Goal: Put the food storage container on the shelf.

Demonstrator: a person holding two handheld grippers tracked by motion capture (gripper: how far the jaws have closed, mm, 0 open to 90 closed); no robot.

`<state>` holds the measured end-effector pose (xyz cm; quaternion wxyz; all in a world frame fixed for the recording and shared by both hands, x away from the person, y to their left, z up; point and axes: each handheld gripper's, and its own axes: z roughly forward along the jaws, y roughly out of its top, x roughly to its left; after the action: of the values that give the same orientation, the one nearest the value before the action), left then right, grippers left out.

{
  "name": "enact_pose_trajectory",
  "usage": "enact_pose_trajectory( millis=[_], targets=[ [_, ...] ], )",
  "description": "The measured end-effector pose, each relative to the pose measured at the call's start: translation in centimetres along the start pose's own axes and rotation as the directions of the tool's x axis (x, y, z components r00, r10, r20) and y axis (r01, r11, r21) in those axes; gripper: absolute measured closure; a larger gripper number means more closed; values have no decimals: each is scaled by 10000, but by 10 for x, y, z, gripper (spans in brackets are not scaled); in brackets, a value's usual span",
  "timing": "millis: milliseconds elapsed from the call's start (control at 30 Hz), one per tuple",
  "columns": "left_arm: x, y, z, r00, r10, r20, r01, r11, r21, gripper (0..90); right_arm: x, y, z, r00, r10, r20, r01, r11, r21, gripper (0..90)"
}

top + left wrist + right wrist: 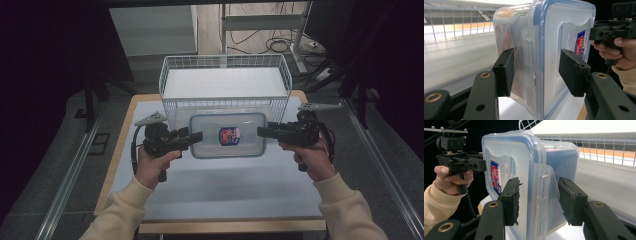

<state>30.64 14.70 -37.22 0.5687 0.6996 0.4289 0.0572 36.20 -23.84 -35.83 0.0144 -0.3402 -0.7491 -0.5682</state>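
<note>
Beyond the far edge of the worktop [210,197]: a white wire basket [225,82], long side running along that edge, nothing visible inside but a pale floor. Just in front of the basket's near wall, close against it: a clear plastic container [228,135] with a blue-rimmed snap lid and a red-and-blue label [229,135] at the lid's middle. Placed over the far half of the worktop, midway between the left and right edges. Whether resting on the surface or lifted off it: cannot tell from above. Past the basket, a floor with cables and grey frame legs. On either side of the table, dark surroundings and metal rails.

Nothing between the container and the near edge apart from two hands and cream sleeves [125,210] coming in from below.

Left gripper [197,137], held in the left hand [152,165], pointing in at the container's left end. In the left gripper view, jaws spread wide around the side latch [527,50], one pad [505,71] beneath the body and touching or nearly touching it, the other pad [572,71] over the lid with a visible gap. Not clamped.

Right gripper [262,132], held in the right hand [312,160], pointing in at the right end. In the right gripper view, jaws likewise parted around that end's latch [544,185], lid-side pad [511,200] against or just off the lid, the other pad [569,200] beside the body with a gap. Also not squeezed closed.
</note>
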Motion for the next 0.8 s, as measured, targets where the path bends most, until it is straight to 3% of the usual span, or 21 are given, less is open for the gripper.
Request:
enact_pose_trajectory(
  millis=[233,500,800],
  targets=[
    [5,19,2,10000,-24,63,25,9999,-155,479,-2,21,0,9998,-160,78,162,9997,-207,525],
    [15,42,6,10000,77,60,-75,9996,-258,479,-7,47,6,9993,-289,229,292,9995,-93,521],
    [27,70,14,9999,135,68,-134,9997,-194,479,-20,72,12,9994,-225,246,228,9997,-128,521]
  ],
)
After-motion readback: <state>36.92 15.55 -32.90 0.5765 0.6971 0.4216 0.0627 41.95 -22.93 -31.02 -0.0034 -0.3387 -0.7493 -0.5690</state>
